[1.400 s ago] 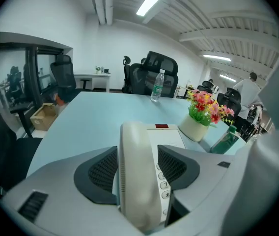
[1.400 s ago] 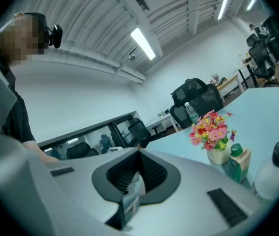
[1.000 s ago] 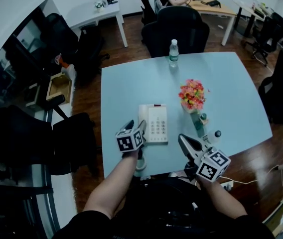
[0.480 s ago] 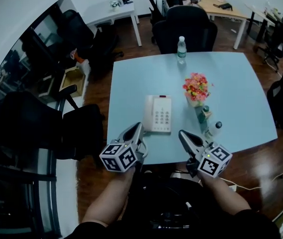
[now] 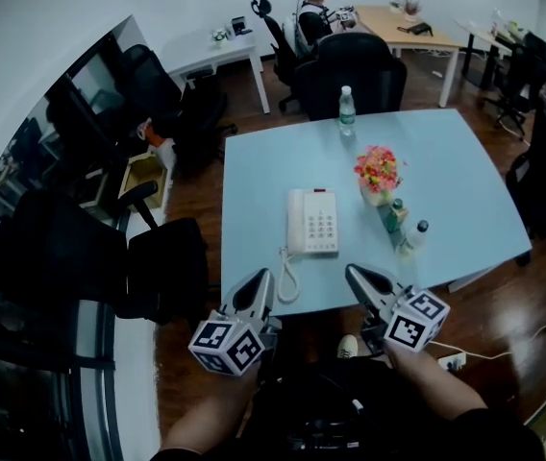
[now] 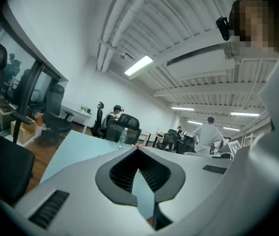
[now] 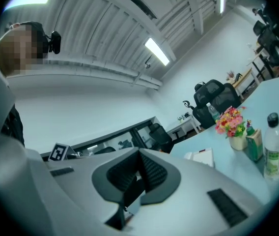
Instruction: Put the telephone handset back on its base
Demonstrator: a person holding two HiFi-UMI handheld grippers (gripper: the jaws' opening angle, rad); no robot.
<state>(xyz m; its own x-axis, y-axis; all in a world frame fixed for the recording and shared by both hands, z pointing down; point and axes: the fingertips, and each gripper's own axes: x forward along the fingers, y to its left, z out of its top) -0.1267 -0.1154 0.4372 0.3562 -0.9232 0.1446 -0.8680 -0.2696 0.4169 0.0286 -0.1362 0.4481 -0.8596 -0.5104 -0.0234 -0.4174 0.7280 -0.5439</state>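
Legible text: none we can read. Telephone [image 5: 312,221] keypad, centre frame: key digits too small. Bottle [image 7: 274,149] label, right edge: print blurred. Marker cube [image 5: 415,320], lower right: black-and-white squares, no letters.

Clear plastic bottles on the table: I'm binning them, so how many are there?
2. The far bottle stands at the far edge of the table; the black-capped bottle near its right edge, beside a green carton. None seems hidden.

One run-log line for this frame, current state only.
white telephone handset: on white keypad base | left gripper: shut, empty | right gripper: shut, empty
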